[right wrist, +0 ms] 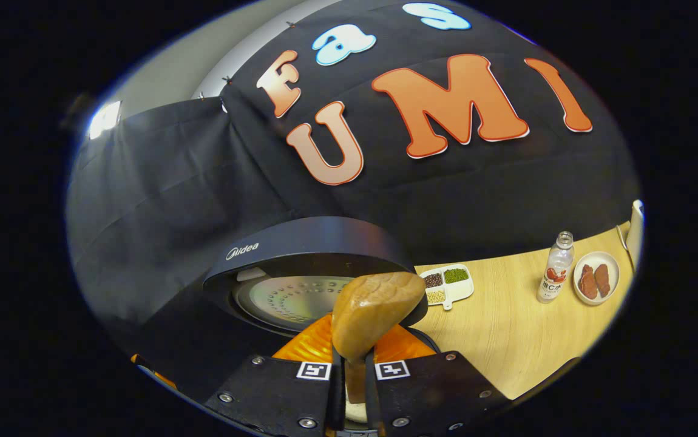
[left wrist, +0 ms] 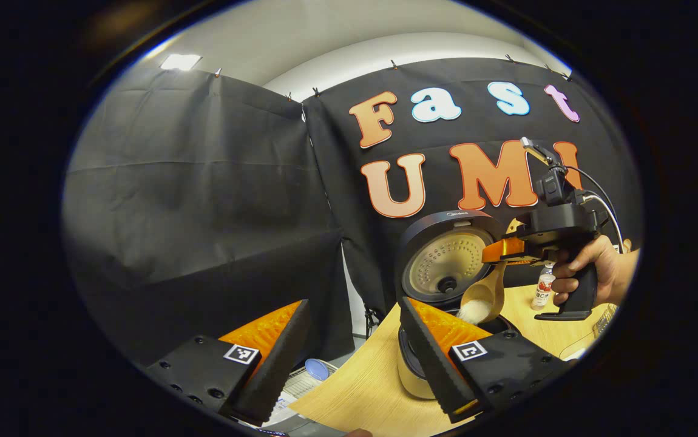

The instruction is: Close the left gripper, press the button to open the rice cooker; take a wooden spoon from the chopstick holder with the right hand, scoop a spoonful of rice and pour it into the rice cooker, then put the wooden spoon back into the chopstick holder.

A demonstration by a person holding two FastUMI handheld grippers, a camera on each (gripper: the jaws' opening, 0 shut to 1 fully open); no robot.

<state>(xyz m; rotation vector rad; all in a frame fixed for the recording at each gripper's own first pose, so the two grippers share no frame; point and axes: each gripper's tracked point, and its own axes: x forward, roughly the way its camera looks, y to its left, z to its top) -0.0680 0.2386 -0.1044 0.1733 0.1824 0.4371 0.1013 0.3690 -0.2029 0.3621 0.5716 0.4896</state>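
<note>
In the left gripper view, the left gripper stood released, its fingers wide apart with nothing between them, low at the near edge of the pale wooden table. Its right finger covered much of the cream-bodied rice cooker, so the pot's mouth was mostly hidden. Just right of the raised black lid, the light wooden spoon hung tilted, white rice spilling from its bowl over the opening. Further right, the right gripper held the handle, a hand round its grip.

In the right gripper view that gripper was clenched on the spoon's handle, the spoon's back facing the camera, so neither rice nor pot interior could be judged there.

The risk I judged: grains falling outside the rim if the tilt ran off-centre, or the spoon twisting in the narrow pinch. A small plastic bottle stood well apart. The chopstick holder's place could not be made out.
</note>
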